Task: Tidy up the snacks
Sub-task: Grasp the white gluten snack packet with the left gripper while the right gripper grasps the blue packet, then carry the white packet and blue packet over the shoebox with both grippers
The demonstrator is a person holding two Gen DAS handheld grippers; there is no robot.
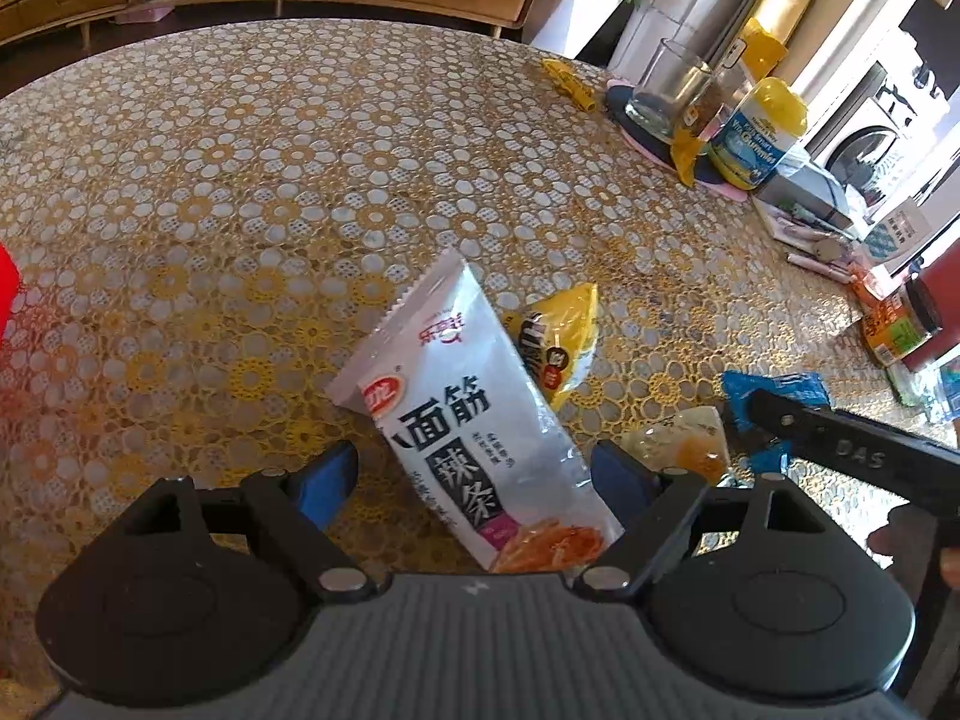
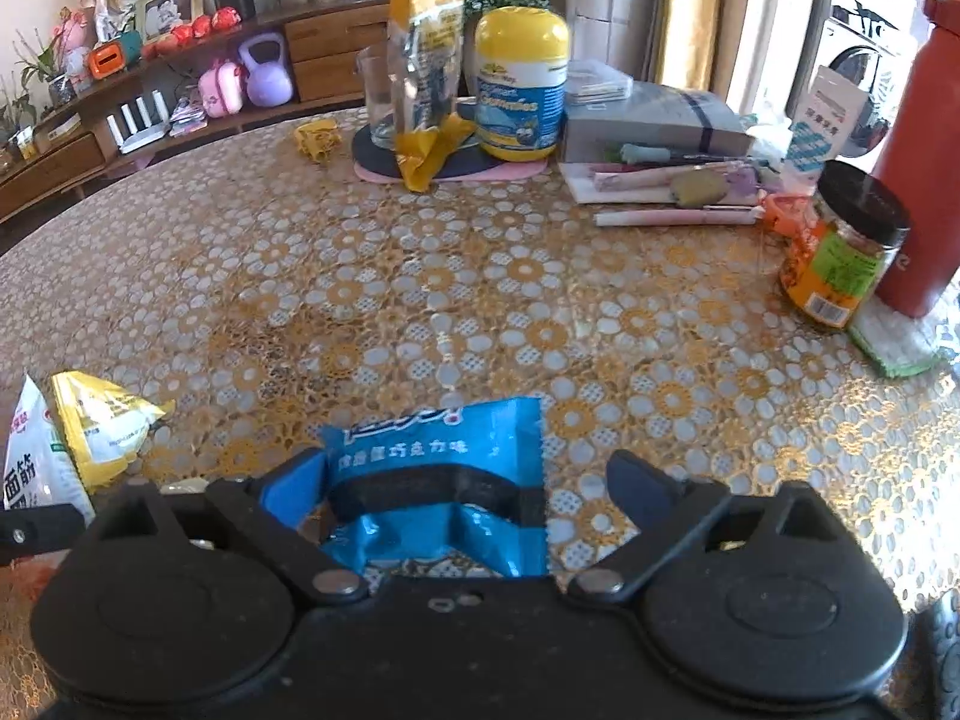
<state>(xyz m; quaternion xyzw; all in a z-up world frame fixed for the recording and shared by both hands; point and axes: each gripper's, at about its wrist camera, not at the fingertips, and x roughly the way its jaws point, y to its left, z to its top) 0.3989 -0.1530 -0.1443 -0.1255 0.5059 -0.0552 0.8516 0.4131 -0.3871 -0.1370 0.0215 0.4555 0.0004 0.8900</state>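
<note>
Table: a round top under a gold-and-white floral lace cloth (image 1: 300, 168) filled both views, sunlit on its right side.
Left gripper (image 1: 474, 480): jaws stood apart and unclenched around the lower half of a silver spicy-gluten-strip packet (image 1: 462, 414), which lay flat on the cloth; whether either pad touched it I cannot tell.
Right gripper (image 2: 468, 486): jaws spread wide, a blue snack packet (image 2: 438, 480) lying between them, clear of the right pad.
Other snacks: a yellow packet (image 1: 561, 339) lay just right of the silver one; a clear wrapped pastry (image 1: 690, 444) sat nearer.
Far right of table: a glass (image 2: 381, 99), a yellow-lidded gummies tub (image 2: 521, 84), a black-lidded jar (image 2: 840, 252), a red flask (image 2: 924, 150).
Room: a wooden sideboard (image 2: 180, 114) ran along the far wall, holding a purple kettlebell (image 2: 267, 72).
</note>
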